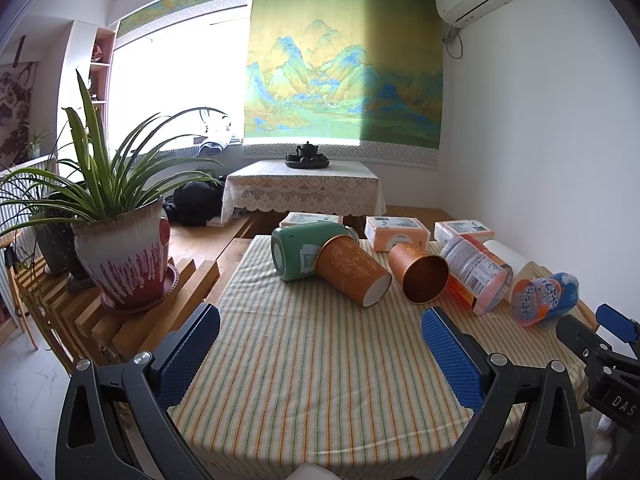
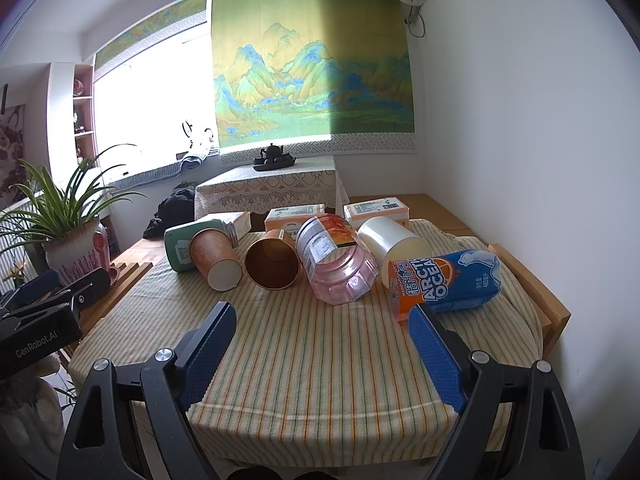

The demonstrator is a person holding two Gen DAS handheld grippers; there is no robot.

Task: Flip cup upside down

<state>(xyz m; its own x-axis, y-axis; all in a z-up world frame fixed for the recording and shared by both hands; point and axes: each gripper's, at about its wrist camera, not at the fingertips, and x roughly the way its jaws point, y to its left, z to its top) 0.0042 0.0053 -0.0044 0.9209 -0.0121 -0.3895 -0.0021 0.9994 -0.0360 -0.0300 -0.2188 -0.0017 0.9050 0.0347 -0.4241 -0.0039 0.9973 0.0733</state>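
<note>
Left tongs: we hold them spread, gripping nothing.
Right tongs: ours too, spread, nothing between.
Orange paper cups: lying sideways on striped-cloth desk.

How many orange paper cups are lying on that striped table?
2, both on their sides: one cup leaning against the green jar, the other cup just right of it, mouth toward us.

Daylight floods from an overexposed window far left; the right side lies shadowed, sharp, with fisheye-bent dark corners.
</note>
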